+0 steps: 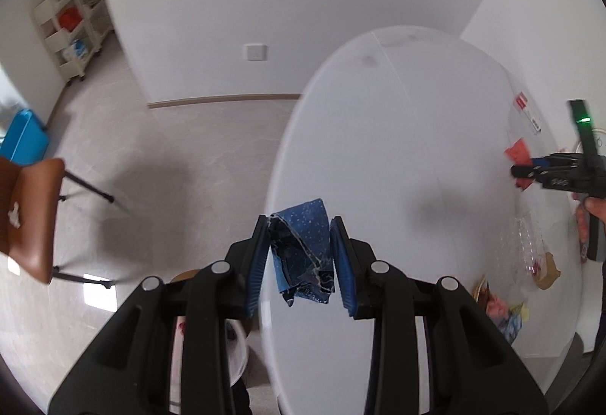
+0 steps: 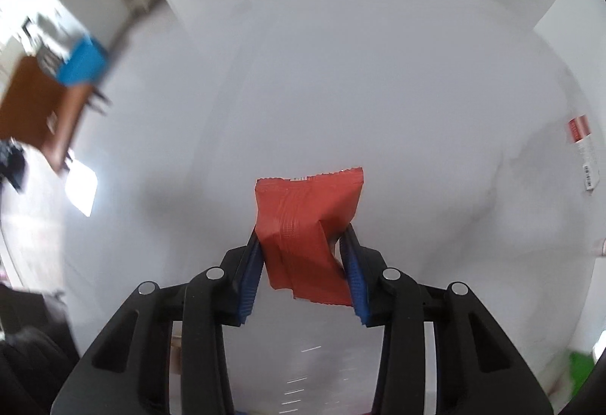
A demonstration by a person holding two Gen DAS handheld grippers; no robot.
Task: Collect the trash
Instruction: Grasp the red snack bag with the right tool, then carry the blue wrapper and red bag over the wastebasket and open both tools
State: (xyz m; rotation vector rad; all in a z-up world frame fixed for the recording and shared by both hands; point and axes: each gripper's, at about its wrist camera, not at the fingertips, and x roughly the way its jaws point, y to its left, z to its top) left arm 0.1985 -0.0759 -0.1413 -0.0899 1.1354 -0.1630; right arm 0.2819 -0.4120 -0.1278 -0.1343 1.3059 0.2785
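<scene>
Left gripper (image 1: 301,256) is clamped on a crumpled blue wrapper (image 1: 303,252), dark blue with white speckles; both blue-padded fingers (image 1: 257,263) press its sides, and it is held above the near-left edge of the white oval desk (image 1: 397,150), clear of the surface. Right gripper (image 2: 303,263) is clenched on a red wrapper (image 2: 306,225) with a serrated top edge; the wrapper sticks up and forward from between the fingers (image 2: 354,275), also off the desk (image 2: 378,93). The left wrist view shows the right gripper (image 1: 522,169) from the side at the far right, red wrapper (image 1: 517,152) poking out of it, a green LED lit on its body. More trash is on the desk in the left view: a clear crinkled plastic bag (image 1: 528,244) near the right edge, a brown scrap (image 1: 549,271) just beside it, and a small pile of mixed colourful wrappers (image 1: 500,312) at the near-right edge. A red-and-white label strip (image 1: 528,112) lies farther back near the right rim; the same strip (image 2: 583,153) shows at the right of the right wrist view. Off the desk: a brown chair (image 1: 30,218) at left on the pale floor, a blue box (image 1: 24,138) behind it, and a cream shelf cart (image 1: 72,25) against the wall. The right wrist view is motion-blurred at its left side.
</scene>
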